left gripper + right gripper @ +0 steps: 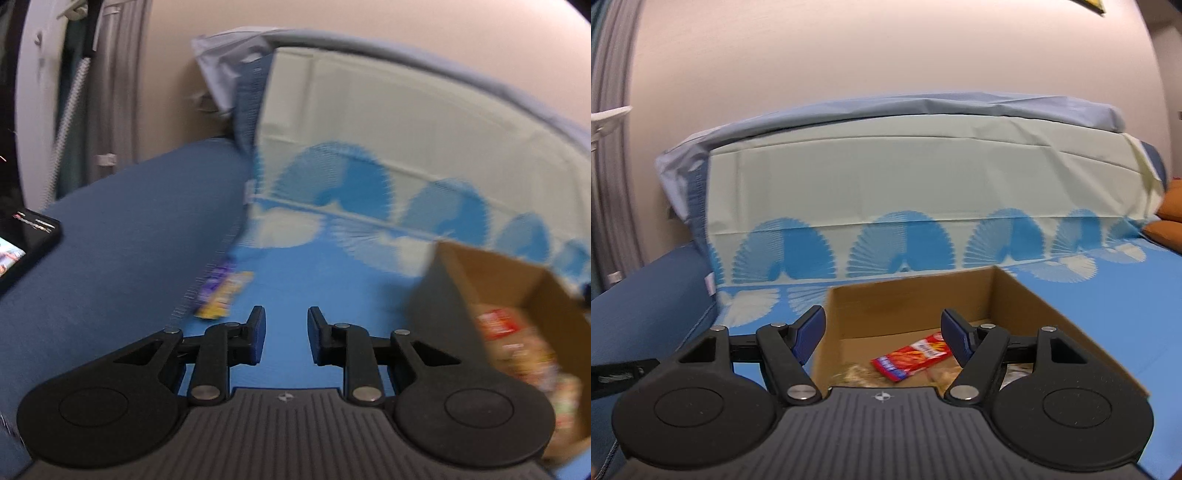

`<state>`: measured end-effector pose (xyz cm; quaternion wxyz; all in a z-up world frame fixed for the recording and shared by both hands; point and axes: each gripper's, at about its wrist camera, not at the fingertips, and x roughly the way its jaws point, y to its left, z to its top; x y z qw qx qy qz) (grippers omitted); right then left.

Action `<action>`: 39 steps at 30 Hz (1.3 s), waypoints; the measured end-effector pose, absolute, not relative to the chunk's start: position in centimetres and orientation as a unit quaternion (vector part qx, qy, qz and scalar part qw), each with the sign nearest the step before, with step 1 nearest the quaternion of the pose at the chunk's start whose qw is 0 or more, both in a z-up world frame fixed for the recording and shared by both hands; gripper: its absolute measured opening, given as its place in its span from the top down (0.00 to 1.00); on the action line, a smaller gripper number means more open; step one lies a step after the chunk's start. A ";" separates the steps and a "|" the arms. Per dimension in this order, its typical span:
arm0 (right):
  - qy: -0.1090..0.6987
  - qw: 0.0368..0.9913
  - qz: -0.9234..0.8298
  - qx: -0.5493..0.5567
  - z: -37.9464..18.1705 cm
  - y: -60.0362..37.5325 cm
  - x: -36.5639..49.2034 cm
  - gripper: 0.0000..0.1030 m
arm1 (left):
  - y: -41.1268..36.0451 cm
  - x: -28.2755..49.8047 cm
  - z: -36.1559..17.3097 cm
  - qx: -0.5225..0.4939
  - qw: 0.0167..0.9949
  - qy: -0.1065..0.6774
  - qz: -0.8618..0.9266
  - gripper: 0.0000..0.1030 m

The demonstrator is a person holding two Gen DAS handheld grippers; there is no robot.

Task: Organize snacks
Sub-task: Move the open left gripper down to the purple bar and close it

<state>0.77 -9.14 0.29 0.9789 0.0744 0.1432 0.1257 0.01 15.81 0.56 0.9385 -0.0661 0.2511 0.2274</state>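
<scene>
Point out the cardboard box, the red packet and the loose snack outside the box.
cardboard box (908, 295): right wrist view, inner back wall.
red packet (912, 356): right wrist view, middle of the wrapper.
loose snack (223, 295): left wrist view, middle of the yellow-purple wrapper.

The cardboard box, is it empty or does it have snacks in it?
Not empty. The cardboard box is open-topped, with a red packet and other wrapped snacks on its floor.
</scene>
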 end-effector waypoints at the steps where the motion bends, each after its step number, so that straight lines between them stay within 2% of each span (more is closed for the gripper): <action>1: 0.144 0.978 0.133 0.073 0.3 -8.8 0.7 0.31 | 16.8 0.9 0.0 -0.054 0.934 0.258 0.240 0.74; 2: 0.145 0.977 0.140 0.071 0.3 -8.5 0.7 0.31 | 17.7 1.7 -0.5 -0.044 0.930 0.264 0.251 0.74; 4: 0.148 0.975 0.150 0.069 0.4 -8.0 0.7 0.31 | 19.3 3.7 -1.6 -0.009 0.924 0.271 0.271 0.67; 5: 0.150 0.974 0.154 0.069 0.5 -7.8 0.7 0.31 | 19.8 4.8 -2.3 0.012 0.920 0.277 0.277 0.53; 6: 0.152 0.973 0.159 0.069 0.4 -7.6 0.8 0.31 | 20.4 6.3 -3.1 0.036 0.915 0.285 0.283 0.45; 10: 0.167 0.969 0.165 0.071 0.1 -7.3 1.5 0.31 | 21.8 11.6 -6.6 0.106 0.899 0.317 0.284 0.42; 13: 0.177 0.968 0.164 0.073 -0.2 -7.2 2.1 0.31 | 22.5 15.1 -9.4 0.149 0.881 0.341 0.292 0.36; 19: 0.188 0.965 0.166 0.076 -0.5 -7.2 2.8 0.31 | 23.2 19.6 -13.3 0.240 0.822 0.383 0.346 0.35; 23: 0.193 0.963 0.171 0.075 -0.7 -7.2 2.9 0.31 | 24.0 20.8 -13.4 0.236 0.815 0.392 0.356 0.43; 24: 0.194 0.963 0.172 0.074 -0.7 -7.2 2.9 0.31 | 24.2 20.9 -13.3 0.228 0.817 0.398 0.348 0.54; 26: 0.193 0.963 0.172 0.073 -0.6 -7.2 2.8 0.31 | 25.2 20.9 -12.7 0.193 0.826 0.409 0.336 0.63; 27: 0.192 0.963 0.172 0.074 -0.6 -7.3 2.8 0.31 | 25.4 21.1 -12.6 0.190 0.825 0.415 0.333 0.75; 30: 0.190 0.964 0.169 0.074 -0.5 -7.5 2.7 0.31 | 25.9 19.8 -11.7 0.144 0.847 0.408 0.310 0.84; 35: 0.185 0.966 0.166 0.068 -0.4 -7.5 2.4 0.31 | 23.9 15.2 -9.1 0.078 0.901 0.363 0.223 0.86; 39: 0.181 0.967 0.167 0.062 -0.3 -7.4 2.1 0.31 | 21.0 10.8 -7.3 0.008 0.922 0.360 0.141 0.83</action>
